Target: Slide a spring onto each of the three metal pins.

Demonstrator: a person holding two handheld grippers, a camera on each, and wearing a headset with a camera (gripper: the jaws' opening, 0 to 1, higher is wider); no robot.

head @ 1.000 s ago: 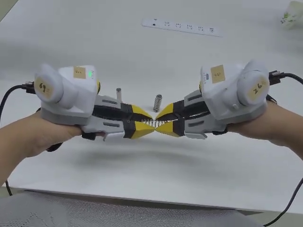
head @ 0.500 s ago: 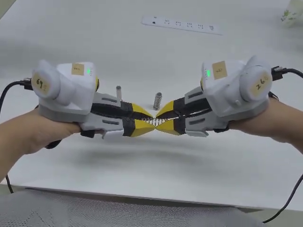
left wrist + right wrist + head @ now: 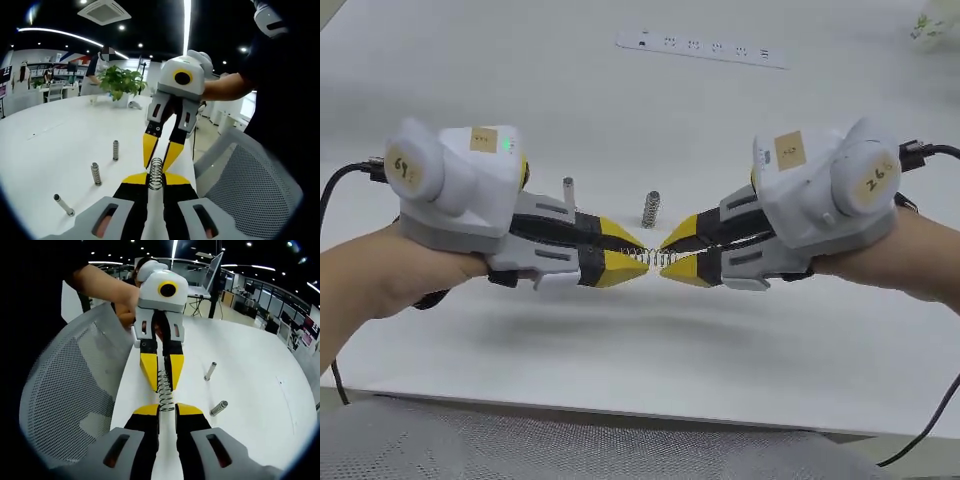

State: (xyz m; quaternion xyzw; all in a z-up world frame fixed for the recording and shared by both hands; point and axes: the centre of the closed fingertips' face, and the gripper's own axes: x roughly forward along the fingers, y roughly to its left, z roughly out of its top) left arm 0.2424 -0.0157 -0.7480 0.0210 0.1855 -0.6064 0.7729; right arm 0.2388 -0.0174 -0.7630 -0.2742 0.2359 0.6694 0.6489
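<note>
A person at a white worktable holds two white, black and yellow handheld grippers nose to nose above the table's near half, with a thin coiled steel spring stretched level between them. The left gripper has its yellow-tipped jaws clamped on one end of the spring. The right gripper has its jaws drawn in to the coil's width on the other end, and the spring runs straight from one to the other, clear of the tabletop.

Beyond the grippers, toward the middle of the table, a bare grey metal pin stands upright on the left. Just to its right stands a second pin already wearing a spring. The left gripper view shows a third upright pin, also sleeved with a spring, farther along the same row, so that the three stand in a line roughly parallel to the table's near edge.

A white power strip lies flat near the far edge. A grey mesh chair back sits off the table's near edge, beside the person. A green potted plant rests on the tabletop at the end seen in the left gripper view. Black cables trail from the rear of both grippers.
</note>
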